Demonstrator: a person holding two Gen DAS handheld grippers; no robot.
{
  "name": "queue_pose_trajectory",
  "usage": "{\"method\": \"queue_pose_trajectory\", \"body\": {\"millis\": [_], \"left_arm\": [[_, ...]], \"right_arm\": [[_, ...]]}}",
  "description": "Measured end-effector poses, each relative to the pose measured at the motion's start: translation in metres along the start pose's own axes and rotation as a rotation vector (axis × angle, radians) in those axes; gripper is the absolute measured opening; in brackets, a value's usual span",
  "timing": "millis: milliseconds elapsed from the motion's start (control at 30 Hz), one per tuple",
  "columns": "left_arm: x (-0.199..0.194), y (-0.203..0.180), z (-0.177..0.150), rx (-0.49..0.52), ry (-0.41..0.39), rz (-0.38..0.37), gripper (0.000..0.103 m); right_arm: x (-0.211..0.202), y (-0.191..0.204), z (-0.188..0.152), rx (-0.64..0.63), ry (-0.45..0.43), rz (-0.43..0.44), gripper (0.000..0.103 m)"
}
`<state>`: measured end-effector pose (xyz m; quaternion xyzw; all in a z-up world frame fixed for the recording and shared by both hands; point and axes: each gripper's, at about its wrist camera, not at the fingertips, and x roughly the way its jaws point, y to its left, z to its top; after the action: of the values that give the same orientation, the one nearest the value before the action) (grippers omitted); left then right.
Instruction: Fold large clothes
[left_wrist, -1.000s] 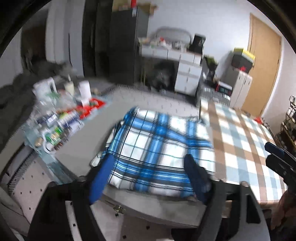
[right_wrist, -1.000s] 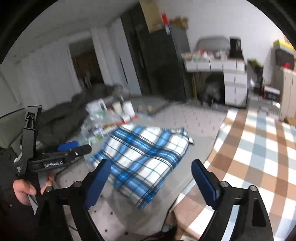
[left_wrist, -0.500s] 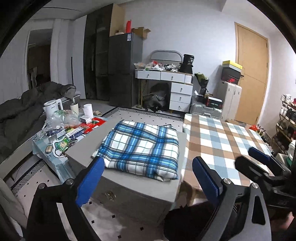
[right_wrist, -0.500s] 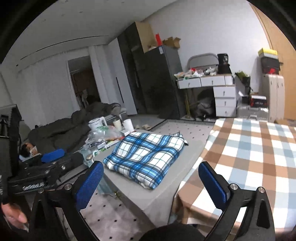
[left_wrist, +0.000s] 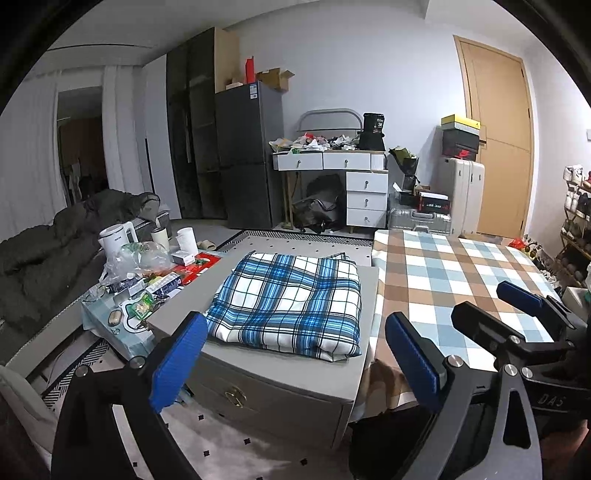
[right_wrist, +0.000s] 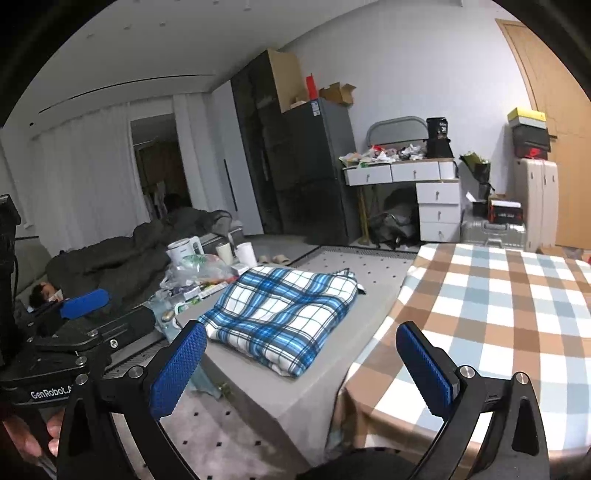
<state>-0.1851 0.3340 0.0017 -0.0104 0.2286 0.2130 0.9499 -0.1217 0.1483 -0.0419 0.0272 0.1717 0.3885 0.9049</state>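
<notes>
plaid cloth (left_wrist: 288, 301) folded, lying at 12 o'clock on grey tabletop (left_wrist: 365, 314) | left gripper (left_wrist: 295, 363) & right gripper (right_wrist: 303, 365) jaws wide, empty, clear of it | task looks done, nothing left seen

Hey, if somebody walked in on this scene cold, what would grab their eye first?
Probably the blue plaid cloth, folded into a neat rectangle on the grey storage box. Right beside it lies the brown and blue checked tablecloth. Up close, both sets of tongs, left and right, stand open with nothing between their blue pads.
</notes>
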Motion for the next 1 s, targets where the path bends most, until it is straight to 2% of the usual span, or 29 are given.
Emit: {"method": "queue_pose_trajectory", "body": {"millis": [1000], "left_arm": [[-0.0089,-0.0046,-0.0012,0.006,0.021,0.019,0.095]], "right_arm": [[-0.007,-0.0066,0.0033,0.039,-0.008,0.022,0.103]]}}
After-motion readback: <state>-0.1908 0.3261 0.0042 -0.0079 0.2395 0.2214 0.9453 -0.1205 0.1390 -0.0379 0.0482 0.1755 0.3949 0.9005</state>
